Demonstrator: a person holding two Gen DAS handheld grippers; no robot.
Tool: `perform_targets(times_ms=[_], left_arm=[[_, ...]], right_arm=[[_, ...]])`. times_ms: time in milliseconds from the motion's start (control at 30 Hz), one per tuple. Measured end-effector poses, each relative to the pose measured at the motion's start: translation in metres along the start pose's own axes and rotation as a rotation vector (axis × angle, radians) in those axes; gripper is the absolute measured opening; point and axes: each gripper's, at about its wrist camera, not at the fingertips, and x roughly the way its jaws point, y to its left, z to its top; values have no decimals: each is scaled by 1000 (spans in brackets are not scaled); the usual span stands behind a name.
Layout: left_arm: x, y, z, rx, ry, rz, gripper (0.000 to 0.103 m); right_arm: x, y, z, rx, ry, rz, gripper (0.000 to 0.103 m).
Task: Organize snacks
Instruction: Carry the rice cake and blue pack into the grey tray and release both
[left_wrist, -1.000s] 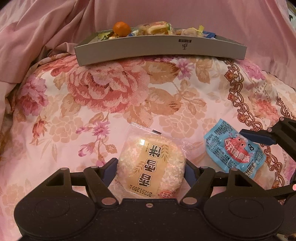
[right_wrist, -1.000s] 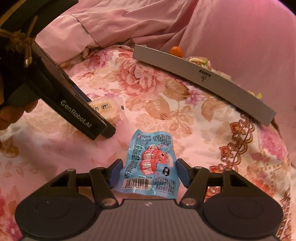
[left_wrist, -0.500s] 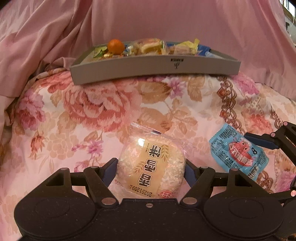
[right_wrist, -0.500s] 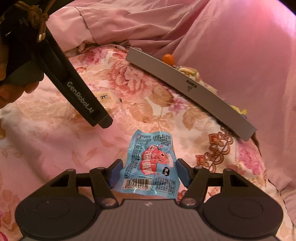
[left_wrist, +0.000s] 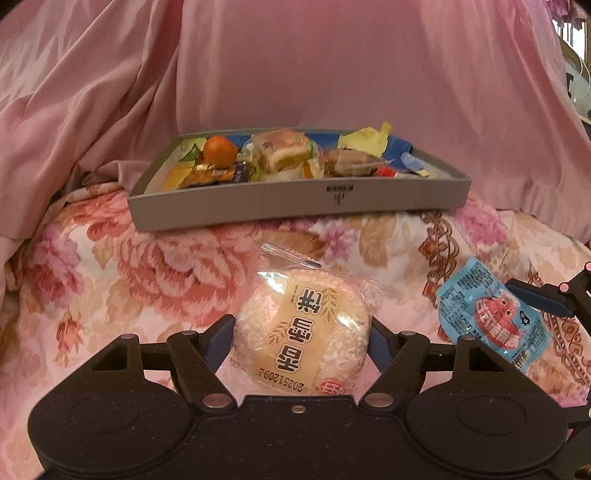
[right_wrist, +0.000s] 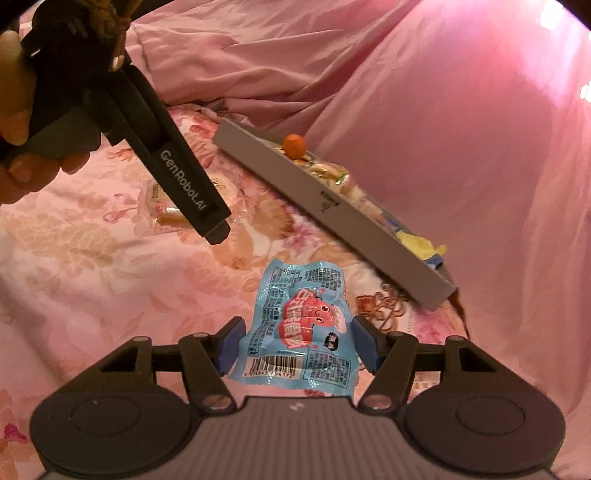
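Both packets now lifted off the floral bedspread (left_wrist: 147, 280) since a second ago — left gripper (left_wrist: 301, 334) pinching the rice cake (left_wrist: 301, 332), right gripper (right_wrist: 297, 345) pinching the blue packet (right_wrist: 301, 325) — both short of the gray tray (left_wrist: 295, 199), so delivery looks next.
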Motion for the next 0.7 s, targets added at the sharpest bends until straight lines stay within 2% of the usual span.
perform_targets(times_ms=[367,700], left_arm=[[2,-11,26,-26,-42,-4,75],[9,-26,60,-30,-98,-21,75]], right_arm=[[-4,-15,9,38,17,-65,68],[-16,-32,13,8,-9,-161,68]])
